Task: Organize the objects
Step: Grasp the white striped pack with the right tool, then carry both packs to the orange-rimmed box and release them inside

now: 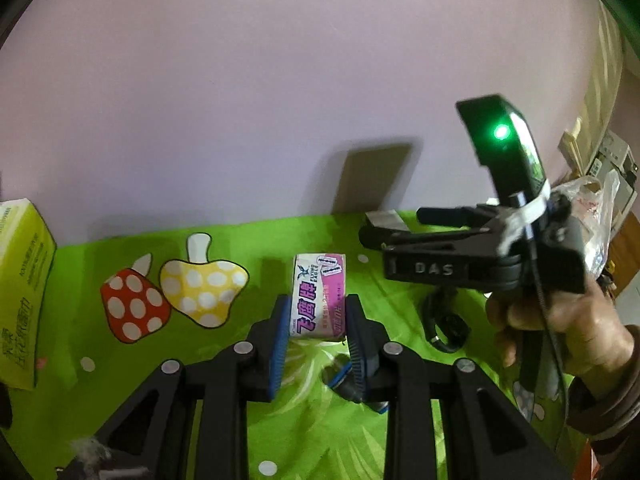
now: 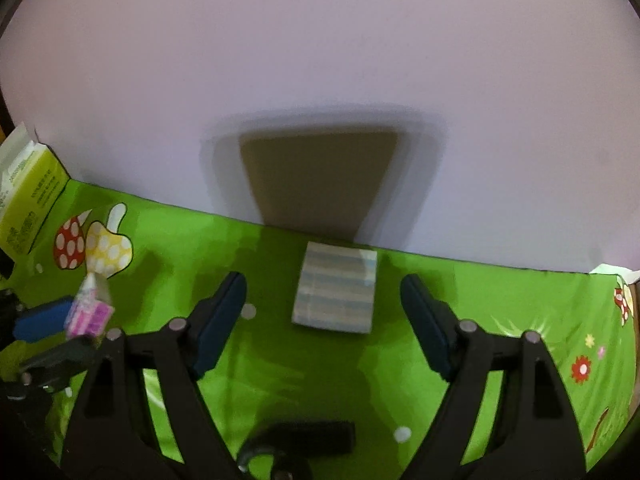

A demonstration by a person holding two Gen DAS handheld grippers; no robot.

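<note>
Dim, soft-focus fisheye views with dark vignetted corners and motion blur.

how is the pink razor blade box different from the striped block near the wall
The pink razor blade box is clamped between the left gripper's jaws; the striped block lies free on the green cloth, between the open jaws of the right gripper but untouched. The box is pink and white with printed lettering; the block has plain blue-grey stripes. Both are small and rectangular.
</note>
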